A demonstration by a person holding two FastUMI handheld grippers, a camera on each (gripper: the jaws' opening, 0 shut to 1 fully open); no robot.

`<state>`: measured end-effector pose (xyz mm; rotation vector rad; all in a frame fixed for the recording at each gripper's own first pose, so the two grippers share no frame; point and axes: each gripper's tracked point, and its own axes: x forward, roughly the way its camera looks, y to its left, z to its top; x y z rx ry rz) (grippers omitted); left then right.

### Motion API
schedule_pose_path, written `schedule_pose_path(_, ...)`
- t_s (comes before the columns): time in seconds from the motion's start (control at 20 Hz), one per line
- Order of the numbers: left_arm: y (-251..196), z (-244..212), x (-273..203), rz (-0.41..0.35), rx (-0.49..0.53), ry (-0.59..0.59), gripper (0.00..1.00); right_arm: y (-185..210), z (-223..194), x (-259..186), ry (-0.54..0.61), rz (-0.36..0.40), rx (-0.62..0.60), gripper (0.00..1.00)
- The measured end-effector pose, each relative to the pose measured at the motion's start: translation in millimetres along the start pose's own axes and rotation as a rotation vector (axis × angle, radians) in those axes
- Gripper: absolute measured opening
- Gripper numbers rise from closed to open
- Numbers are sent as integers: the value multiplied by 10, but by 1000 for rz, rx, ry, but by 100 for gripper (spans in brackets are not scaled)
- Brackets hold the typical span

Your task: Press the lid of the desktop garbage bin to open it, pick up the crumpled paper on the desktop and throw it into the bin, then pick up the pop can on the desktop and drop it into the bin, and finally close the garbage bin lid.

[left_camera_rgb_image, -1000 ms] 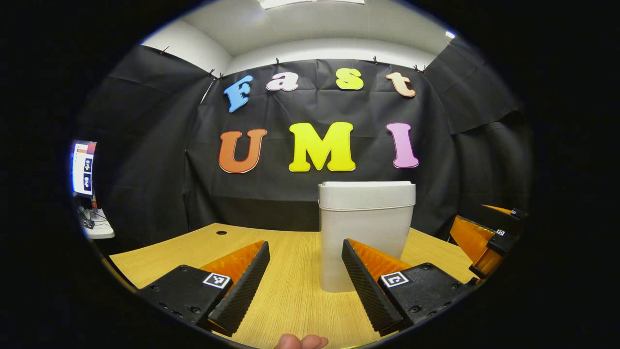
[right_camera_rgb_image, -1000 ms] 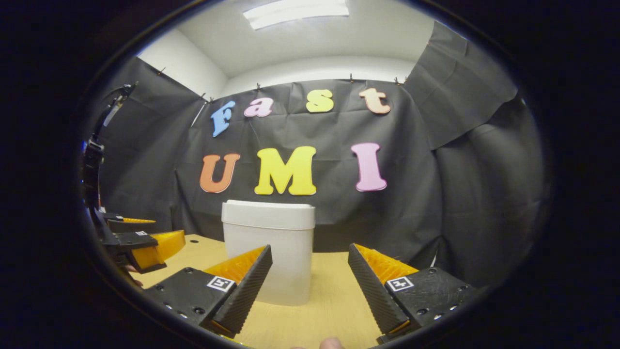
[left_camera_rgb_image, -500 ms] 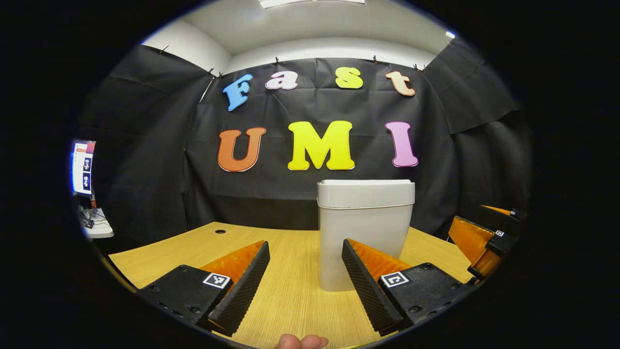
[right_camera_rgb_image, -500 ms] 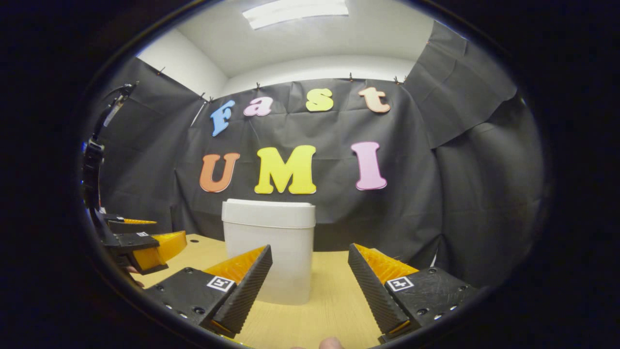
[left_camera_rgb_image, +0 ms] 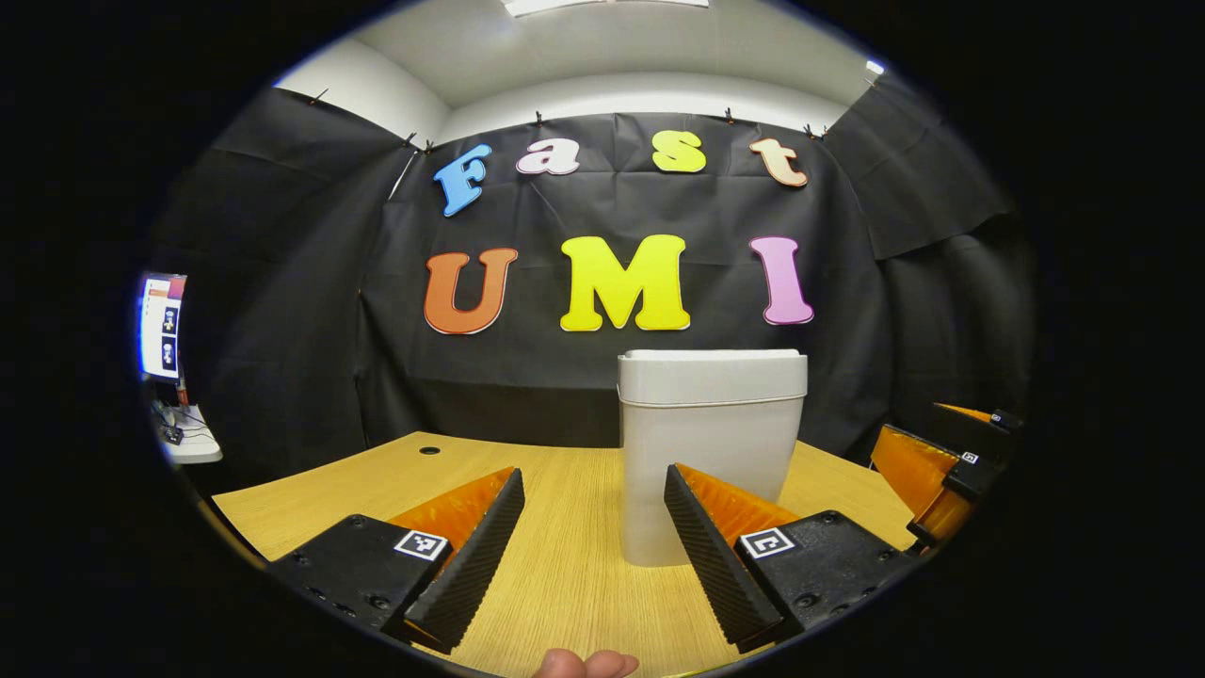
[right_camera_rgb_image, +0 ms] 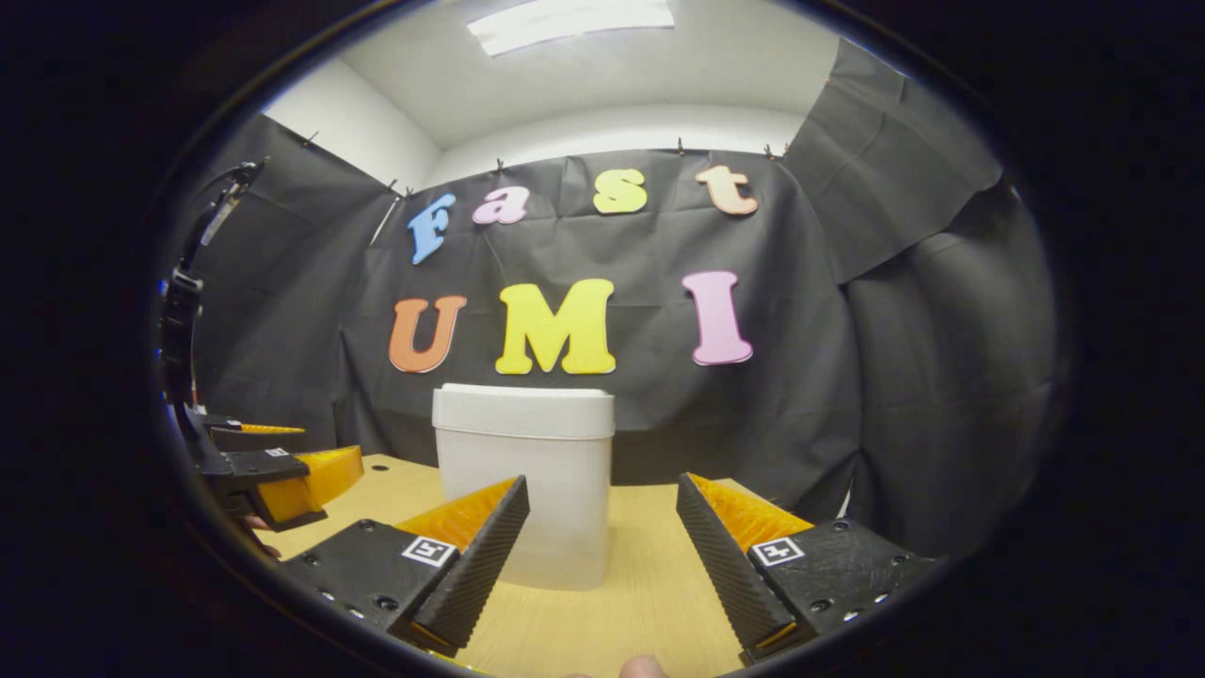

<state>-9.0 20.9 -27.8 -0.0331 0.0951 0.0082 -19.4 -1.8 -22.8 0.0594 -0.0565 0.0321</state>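
Standing upright on the desk (left_camera_rgb_image: 565,584), white bin (left_camera_rgb_image: 711,471) lidded.

The garbage bin (left_camera_rgb_image: 701,452) looks like smooth matt plastic, its lid (left_camera_rgb_image: 712,377) the same. The desktop (left_camera_rgb_image: 574,565) has a pale wood-grain finish with a soft sheen. Both grippers' fingers (left_camera_rgb_image: 471,556) are ribbed on their inner faces. The booth's wall (right_camera_rgb_image: 847,377) is creased matt cloth.

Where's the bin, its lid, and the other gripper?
bin (left_camera_rgb_image: 701,471), left gripper view, front wall.
lid (left_camera_rgb_image: 712,379), left gripper view, front edge.
right gripper (left_camera_rgb_image: 941,461), left gripper view, between its fingertips.
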Motion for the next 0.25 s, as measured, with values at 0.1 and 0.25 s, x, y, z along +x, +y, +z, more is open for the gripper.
schedule_pose_path(0.1,-7,4,6,-1,-3,-1,96,0,6,-2,1,0,0,98)
schedule_pose_path(0.25,-16,7,-2,-4,-2,2,96,-4,8,-18,1,2,3,98)
